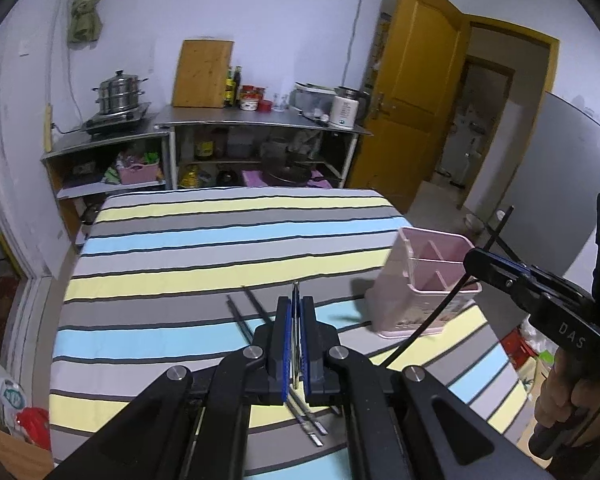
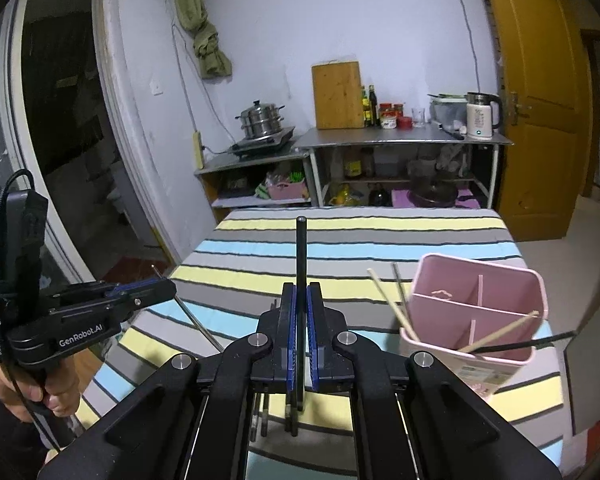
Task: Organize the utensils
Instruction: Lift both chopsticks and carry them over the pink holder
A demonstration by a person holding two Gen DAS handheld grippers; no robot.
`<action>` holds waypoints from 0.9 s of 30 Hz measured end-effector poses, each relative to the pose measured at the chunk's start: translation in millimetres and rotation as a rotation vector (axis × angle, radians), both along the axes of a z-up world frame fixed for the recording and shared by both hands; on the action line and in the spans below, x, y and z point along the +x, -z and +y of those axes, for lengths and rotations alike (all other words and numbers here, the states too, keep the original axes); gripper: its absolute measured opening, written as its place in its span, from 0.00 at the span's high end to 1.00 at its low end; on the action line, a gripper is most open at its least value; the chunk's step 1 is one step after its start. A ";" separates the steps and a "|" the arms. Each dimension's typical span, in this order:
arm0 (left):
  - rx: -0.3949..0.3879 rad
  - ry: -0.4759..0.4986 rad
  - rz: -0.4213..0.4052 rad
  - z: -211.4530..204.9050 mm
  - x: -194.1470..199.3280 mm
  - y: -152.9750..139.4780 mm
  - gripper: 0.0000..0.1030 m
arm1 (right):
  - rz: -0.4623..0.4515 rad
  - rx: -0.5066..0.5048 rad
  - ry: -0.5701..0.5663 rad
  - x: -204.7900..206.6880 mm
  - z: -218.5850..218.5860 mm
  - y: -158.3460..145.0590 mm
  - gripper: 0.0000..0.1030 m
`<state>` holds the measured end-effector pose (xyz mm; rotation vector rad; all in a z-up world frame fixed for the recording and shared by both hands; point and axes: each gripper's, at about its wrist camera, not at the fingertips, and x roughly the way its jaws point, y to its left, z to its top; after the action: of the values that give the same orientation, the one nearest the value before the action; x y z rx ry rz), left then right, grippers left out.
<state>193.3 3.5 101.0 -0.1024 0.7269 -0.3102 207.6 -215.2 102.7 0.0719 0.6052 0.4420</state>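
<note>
My left gripper (image 1: 296,302) is shut on a thin metal chopstick (image 1: 295,336) and holds it above the striped table. My right gripper (image 2: 301,286) is shut on a black chopstick (image 2: 301,252) that points up and forward. From the left wrist view the right gripper (image 1: 470,258) sits beside the pink utensil holder (image 1: 424,280), its black chopstick (image 1: 428,326) slanting down. The pink holder (image 2: 476,312) has several compartments and holds wooden chopsticks (image 2: 392,304) and a black one (image 2: 528,342). More dark chopsticks (image 1: 246,314) lie on the cloth.
The table has a striped cloth (image 1: 236,240). Behind it stand metal shelves with a steamer pot (image 1: 118,94), a cutting board (image 1: 202,74), bottles and a kettle (image 1: 344,112). A yellow door (image 1: 412,88) stands open at the right.
</note>
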 end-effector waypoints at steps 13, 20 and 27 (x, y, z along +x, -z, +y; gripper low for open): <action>-0.072 0.183 -0.013 -82.7 12.0 -33.2 0.97 | -0.052 0.043 0.146 -18.0 -70.1 -26.5 0.95; -0.099 0.221 -0.083 -116.8 30.7 -69.8 0.97 | -0.153 0.074 0.216 -16.9 -97.5 -63.5 0.95; -0.097 0.213 -0.100 -139.4 67.0 -72.1 0.97 | -0.191 0.089 0.277 -1.3 -112.5 -70.1 0.95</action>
<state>260.3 -135.9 173.1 -0.1004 0.6238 -0.5510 206.3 -327.7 172.8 0.1940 0.3803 0.2036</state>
